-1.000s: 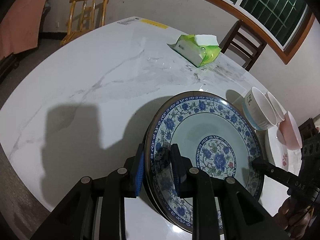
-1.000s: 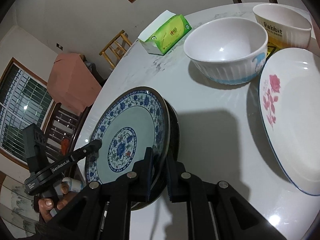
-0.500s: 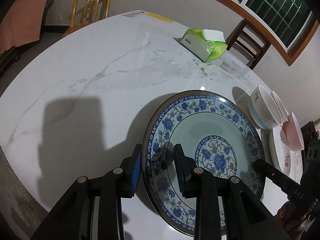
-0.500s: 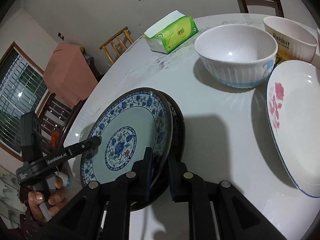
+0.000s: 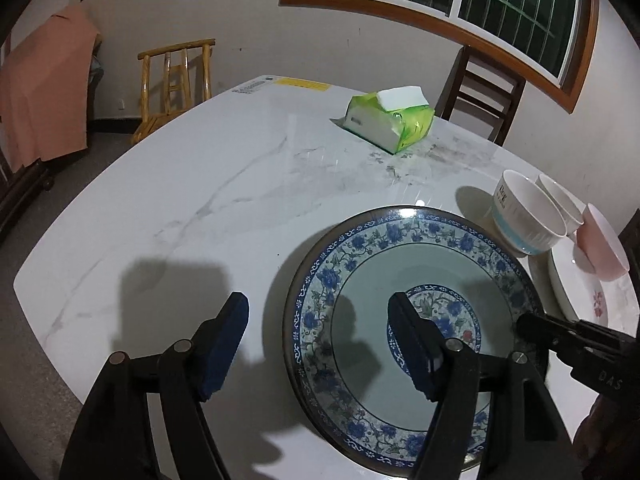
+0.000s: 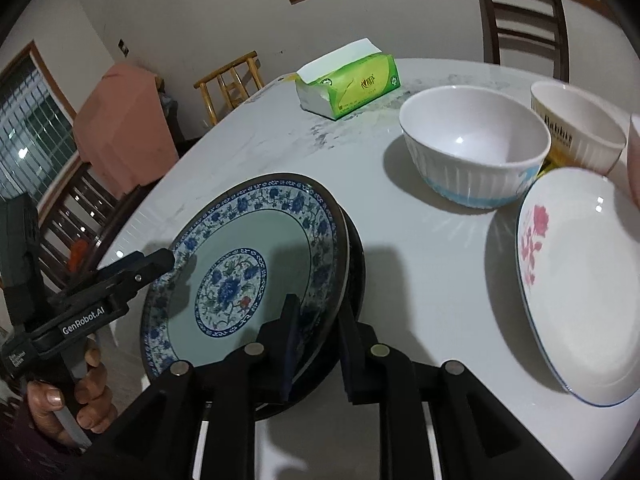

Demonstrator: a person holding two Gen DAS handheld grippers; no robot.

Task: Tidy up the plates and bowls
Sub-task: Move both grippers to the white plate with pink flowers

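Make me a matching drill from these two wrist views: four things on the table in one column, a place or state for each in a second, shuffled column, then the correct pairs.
Column 1
1. blue-patterned plate
2. tissue pack
3. rose plate
4. left gripper

Column 2
A. jaws wide apart, straddling a plate's rim
B. white with a pink flower, beside the ribbed white bowl
C. green, far across the table, tissue sticking out
D. rim pinched between the right gripper's pads

Pairs: 1-D, 2-C, 3-B, 4-A
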